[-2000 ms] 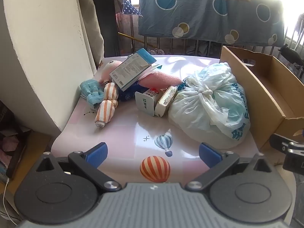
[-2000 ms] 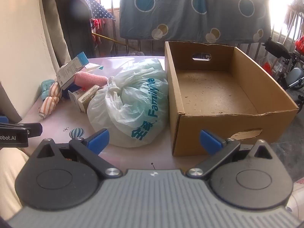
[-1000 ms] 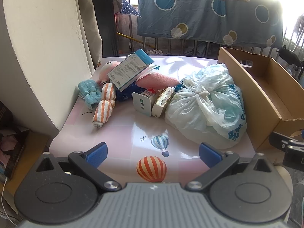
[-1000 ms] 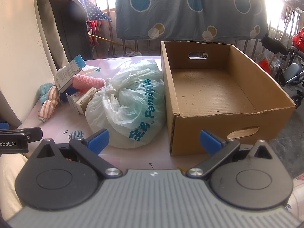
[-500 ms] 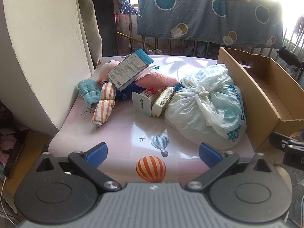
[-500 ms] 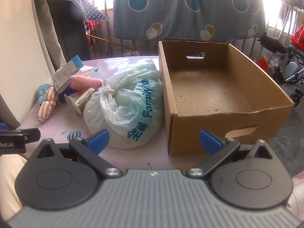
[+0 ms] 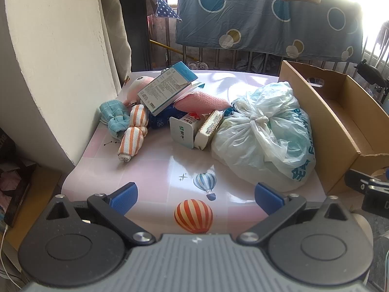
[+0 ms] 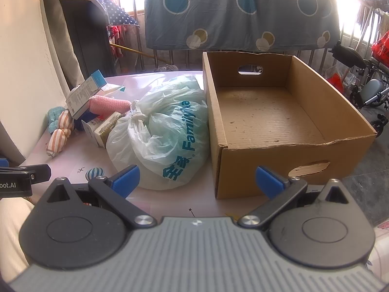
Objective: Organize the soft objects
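Both sets of jaws stand apart and empty, left gripper (image 7: pixel 195 196) and right gripper (image 8: pixel 197 176) short of the pile, so nothing is sorted: the open brown cardboard box (image 8: pixel 272 121) is bare, while the striped orange-and-white cloth roll (image 7: pixel 133 131), pink plush toy (image 7: pixel 199 103) and knotted pale plastic bag (image 8: pixel 160 131) lie left on the pink surface (image 7: pixel 150 168).

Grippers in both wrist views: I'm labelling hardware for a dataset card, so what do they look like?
Both look alike. The left gripper and the right gripper each have a ribbed grey body, two round black pivot housings with silver screws, black linkage arms and blue fingertip pads. White lettering ending "bot.AI" marks the left gripper's side in the right wrist view. A cream ribbed sleeve shows there.
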`<move>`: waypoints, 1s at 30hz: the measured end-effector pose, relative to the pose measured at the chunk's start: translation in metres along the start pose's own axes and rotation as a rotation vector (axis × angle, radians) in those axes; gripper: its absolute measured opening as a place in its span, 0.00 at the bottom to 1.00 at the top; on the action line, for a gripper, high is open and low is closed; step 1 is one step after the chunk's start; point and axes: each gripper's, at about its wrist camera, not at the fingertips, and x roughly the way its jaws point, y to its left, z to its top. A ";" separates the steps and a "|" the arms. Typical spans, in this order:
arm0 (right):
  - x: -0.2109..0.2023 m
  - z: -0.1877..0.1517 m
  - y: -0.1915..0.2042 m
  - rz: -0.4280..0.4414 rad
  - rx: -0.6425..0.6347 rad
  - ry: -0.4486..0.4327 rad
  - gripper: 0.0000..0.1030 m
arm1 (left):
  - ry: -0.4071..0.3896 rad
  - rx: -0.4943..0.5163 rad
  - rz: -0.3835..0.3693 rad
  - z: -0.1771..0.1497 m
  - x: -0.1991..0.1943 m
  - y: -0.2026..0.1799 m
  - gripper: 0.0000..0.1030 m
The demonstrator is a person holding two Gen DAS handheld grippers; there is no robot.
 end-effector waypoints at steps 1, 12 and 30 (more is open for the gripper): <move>0.000 0.000 0.000 0.000 -0.001 0.000 0.99 | 0.000 0.001 0.000 0.000 -0.001 -0.001 1.00; 0.000 0.000 0.000 -0.003 -0.002 -0.001 0.99 | 0.000 -0.001 -0.001 0.000 0.000 0.001 1.00; 0.002 0.003 -0.002 -0.011 0.005 0.003 0.99 | 0.003 -0.005 -0.003 0.000 0.000 0.001 1.00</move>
